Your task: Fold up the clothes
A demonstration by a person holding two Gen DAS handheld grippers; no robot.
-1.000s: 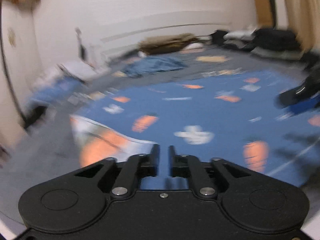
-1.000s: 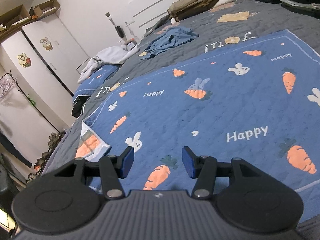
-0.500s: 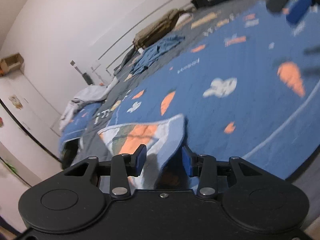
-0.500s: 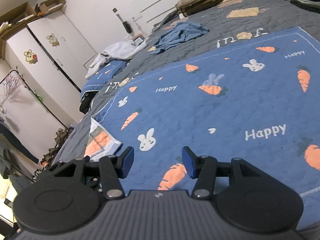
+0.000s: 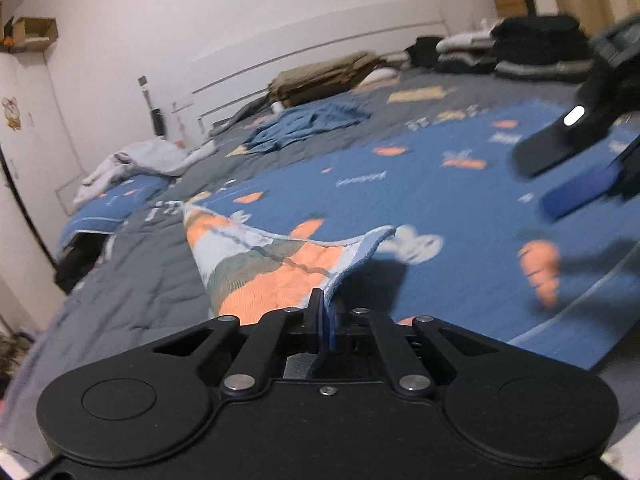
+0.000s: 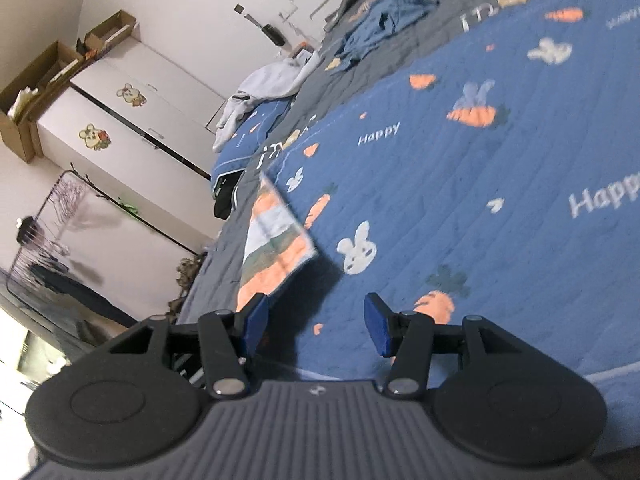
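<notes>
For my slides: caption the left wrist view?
Left gripper shut on the blanket corner, lifting it off the bed.

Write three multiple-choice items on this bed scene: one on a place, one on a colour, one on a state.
1. Where does the crumpled blue garment lie?
A. on the grey bedspread, far end
B. on the cabinet
C. on the floor

2. What colour are the carrots on the blue blanket?
A. green
B. orange
C. white

3. How is the left gripper?
A. wide open
B. out of view
C. shut on the blanket's corner

Answers: A, it lies beyond the blanket; B, orange carrots show; C, cloth sits pinched between closed fingers.
</notes>
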